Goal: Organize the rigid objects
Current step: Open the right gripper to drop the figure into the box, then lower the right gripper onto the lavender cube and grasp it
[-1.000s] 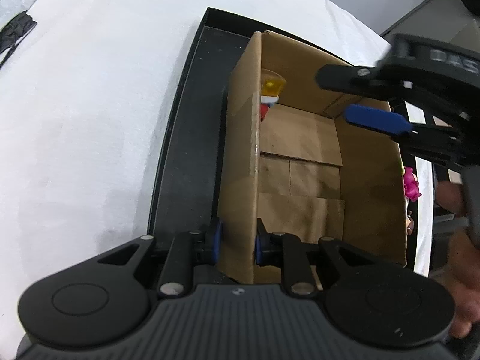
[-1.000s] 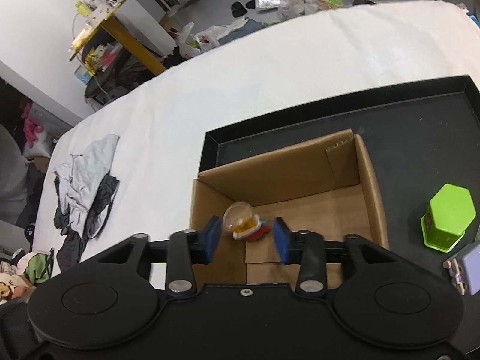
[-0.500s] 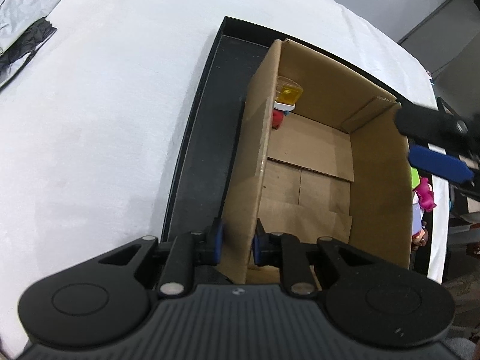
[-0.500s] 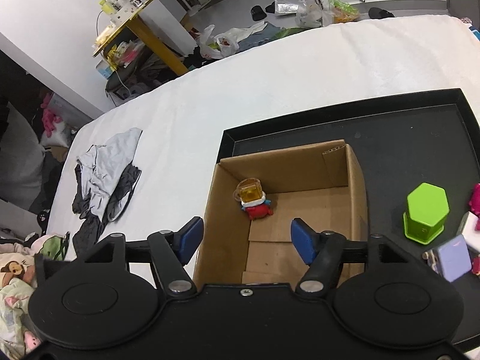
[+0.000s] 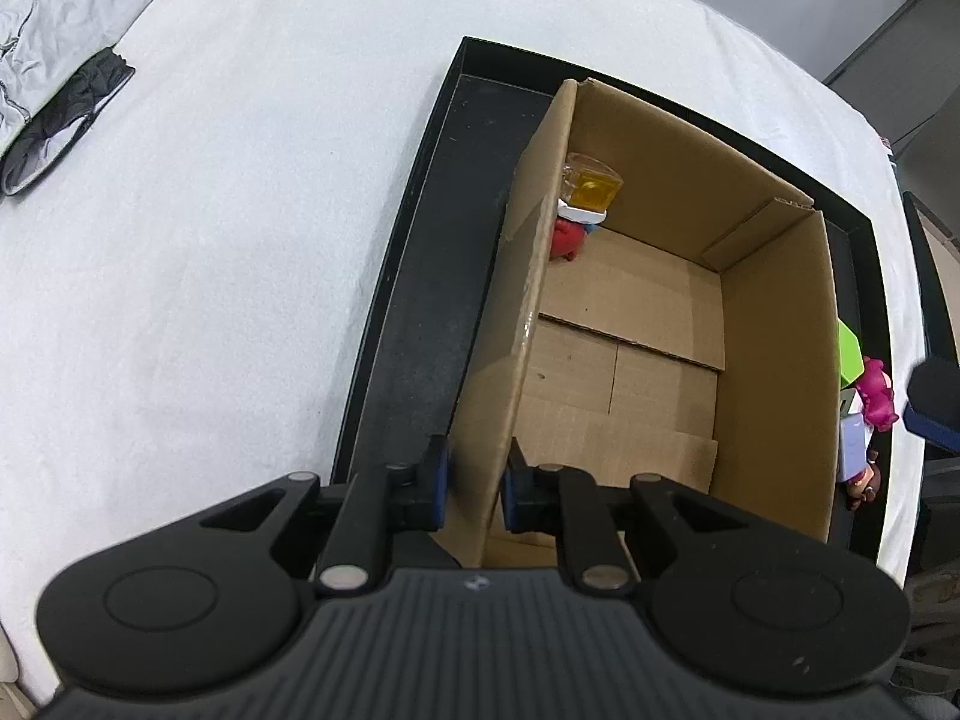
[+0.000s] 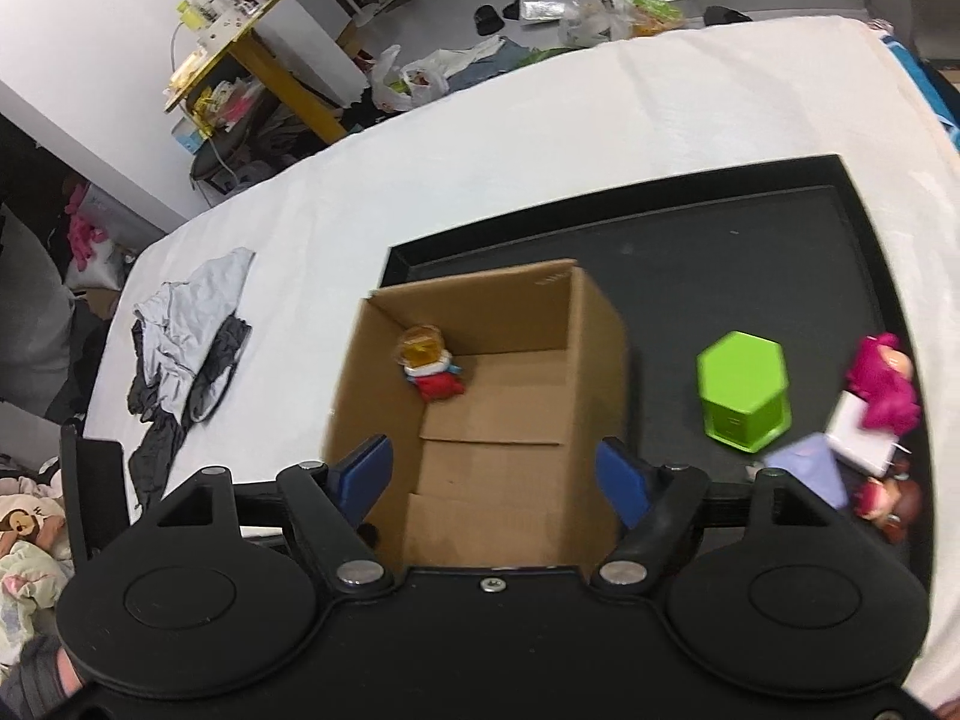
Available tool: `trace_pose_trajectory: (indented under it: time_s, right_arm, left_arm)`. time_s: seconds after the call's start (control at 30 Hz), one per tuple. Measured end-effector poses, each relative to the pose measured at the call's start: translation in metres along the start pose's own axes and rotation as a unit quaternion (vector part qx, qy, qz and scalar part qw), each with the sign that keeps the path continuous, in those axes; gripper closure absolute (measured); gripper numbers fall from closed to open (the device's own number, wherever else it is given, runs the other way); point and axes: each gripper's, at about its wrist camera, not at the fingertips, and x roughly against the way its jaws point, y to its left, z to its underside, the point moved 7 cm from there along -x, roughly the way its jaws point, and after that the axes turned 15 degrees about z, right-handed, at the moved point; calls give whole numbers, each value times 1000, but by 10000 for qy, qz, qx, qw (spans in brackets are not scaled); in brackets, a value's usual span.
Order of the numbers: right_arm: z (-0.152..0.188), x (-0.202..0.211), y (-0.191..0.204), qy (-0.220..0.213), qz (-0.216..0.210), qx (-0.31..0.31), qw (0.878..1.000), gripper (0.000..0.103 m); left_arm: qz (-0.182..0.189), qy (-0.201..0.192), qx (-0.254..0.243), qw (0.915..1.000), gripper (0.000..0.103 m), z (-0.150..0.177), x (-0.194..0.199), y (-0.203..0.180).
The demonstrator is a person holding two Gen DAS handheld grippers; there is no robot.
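Left gripper [image 5: 475, 486] clamps the cardboard box [image 5: 774, 360] wall; right gripper [image 6: 492, 477] spread empty

No text, label, brand or number can be read in either wrist view. The brown cardboard box [image 6: 492, 396] shows plain walls and flaps (only fold lines and a faint mark near its far rim, too small to make out). The lime-green hexagonal container [image 6: 743, 391] bears a small mark on its side, blurred beyond reading.
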Motion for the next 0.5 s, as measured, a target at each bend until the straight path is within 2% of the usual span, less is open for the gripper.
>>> trace_pose_trajectory:
  time_s: [0.5]
  right_arm:
    - [8, 18, -60, 55, 31, -172, 9998, 26]
  left_arm:
    - [-216, -118, 21, 9997, 87, -2, 5, -3]
